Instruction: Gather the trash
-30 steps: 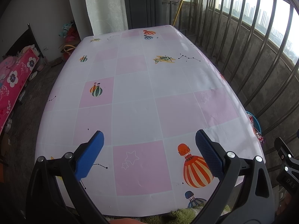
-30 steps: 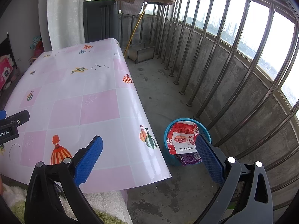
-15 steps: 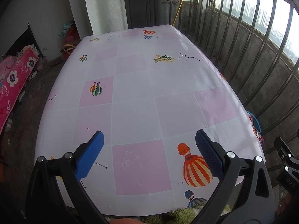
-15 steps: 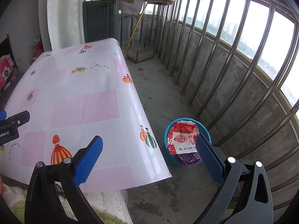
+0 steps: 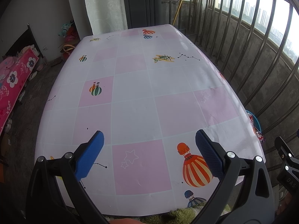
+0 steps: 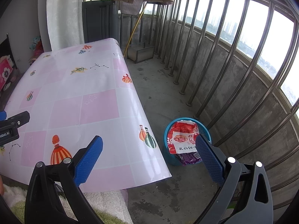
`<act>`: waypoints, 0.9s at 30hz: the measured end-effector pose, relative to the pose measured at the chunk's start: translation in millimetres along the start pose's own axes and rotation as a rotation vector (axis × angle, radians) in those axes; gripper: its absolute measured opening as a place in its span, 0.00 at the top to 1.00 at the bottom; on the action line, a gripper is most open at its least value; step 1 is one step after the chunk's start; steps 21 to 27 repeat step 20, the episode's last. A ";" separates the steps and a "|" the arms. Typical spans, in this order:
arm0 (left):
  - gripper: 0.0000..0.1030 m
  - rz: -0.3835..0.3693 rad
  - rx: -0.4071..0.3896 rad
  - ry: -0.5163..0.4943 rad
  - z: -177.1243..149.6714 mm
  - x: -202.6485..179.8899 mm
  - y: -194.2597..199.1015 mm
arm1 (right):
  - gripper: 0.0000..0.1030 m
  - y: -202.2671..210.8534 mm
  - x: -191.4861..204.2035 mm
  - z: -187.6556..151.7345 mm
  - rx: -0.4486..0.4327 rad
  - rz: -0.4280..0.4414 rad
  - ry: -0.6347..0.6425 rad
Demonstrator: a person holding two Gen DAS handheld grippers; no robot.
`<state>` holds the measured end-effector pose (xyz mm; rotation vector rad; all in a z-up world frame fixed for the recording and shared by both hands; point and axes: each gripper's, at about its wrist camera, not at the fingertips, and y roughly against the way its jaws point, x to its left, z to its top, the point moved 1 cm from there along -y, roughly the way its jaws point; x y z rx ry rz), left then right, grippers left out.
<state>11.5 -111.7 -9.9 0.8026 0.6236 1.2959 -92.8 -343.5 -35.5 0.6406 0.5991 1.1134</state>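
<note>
A blue bin point(image 6: 168, 130) stands on the concrete floor right of the table, holding a red-and-white snack bag point(image 6: 182, 137) and a purple wrapper point(image 6: 188, 156). Its rim point(image 5: 256, 119) peeks past the table edge in the left wrist view. My right gripper point(image 6: 149, 151) hangs open over the table's near right corner, empty, the bin just behind its right finger. My left gripper point(image 5: 149, 147) is open and empty above the near end of the table point(image 5: 134, 85), whose pink-and-white checked cloth carries only printed balloons. Part of the right gripper's body point(image 5: 287, 166) shows at the far right.
Metal railing bars point(image 6: 220, 59) curve along the balcony's right side. A yellow broom handle point(image 6: 134, 28) and a metal box point(image 6: 142, 53) stand beyond the table. A dark cabinet point(image 5: 142, 5) and curtain point(image 5: 104, 7) are behind it. Pink floral bedding point(image 5: 11, 80) lies left.
</note>
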 end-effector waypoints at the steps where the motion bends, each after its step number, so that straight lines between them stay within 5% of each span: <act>1: 0.09 0.000 0.000 0.000 0.1 -0.1 0.1 | 0.06 0.0 0.0 0.0 0.000 0.000 0.000; 27: 0.09 -0.006 0.001 -0.001 0.3 0.8 -1.4 | 0.06 0.1 -0.1 0.2 -0.001 0.000 0.000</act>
